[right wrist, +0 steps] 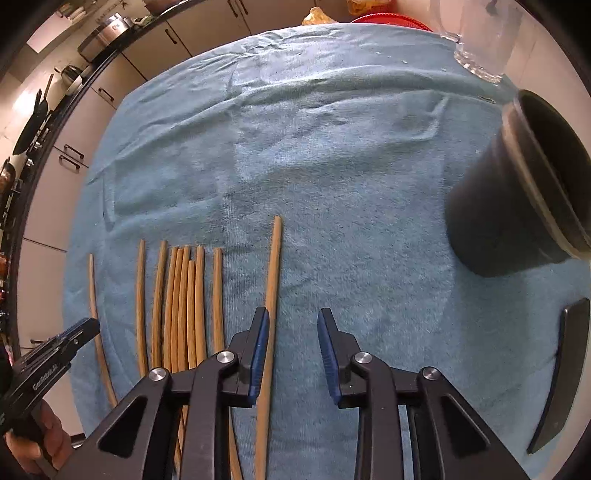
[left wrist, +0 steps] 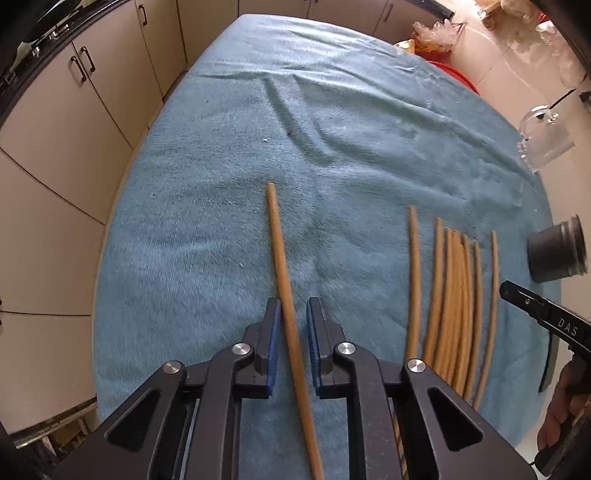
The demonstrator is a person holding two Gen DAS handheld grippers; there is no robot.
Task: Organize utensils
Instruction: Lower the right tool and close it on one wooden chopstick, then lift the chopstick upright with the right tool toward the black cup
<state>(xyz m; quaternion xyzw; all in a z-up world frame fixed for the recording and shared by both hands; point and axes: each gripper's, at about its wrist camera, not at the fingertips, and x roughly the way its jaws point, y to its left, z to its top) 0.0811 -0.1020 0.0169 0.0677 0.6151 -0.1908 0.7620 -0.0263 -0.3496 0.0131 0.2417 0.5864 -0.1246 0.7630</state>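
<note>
Tan wooden chopsticks lie on a blue towel [left wrist: 221, 240]. One chopstick [left wrist: 280, 258] runs between the fingers of my left gripper [left wrist: 294, 301] and rests against the left blue pad, with a gap to the right pad. My right gripper [right wrist: 293, 310] stands open over another chopstick [right wrist: 273, 266]. That one lies along the inner face of its left pad, far from the right pad. Several more chopsticks [right wrist: 181, 302] lie side by side between the two. A black cup [right wrist: 517, 206] lies on its side to the right.
A clear glass mug [right wrist: 484, 40] stands at the towel's far right corner. A dark curved flat piece [right wrist: 565, 369] shows near the towel's right edge. Beige cabinets [left wrist: 74, 129] line the left side, with a red tub [right wrist: 391, 18] and plastic bags beyond the table.
</note>
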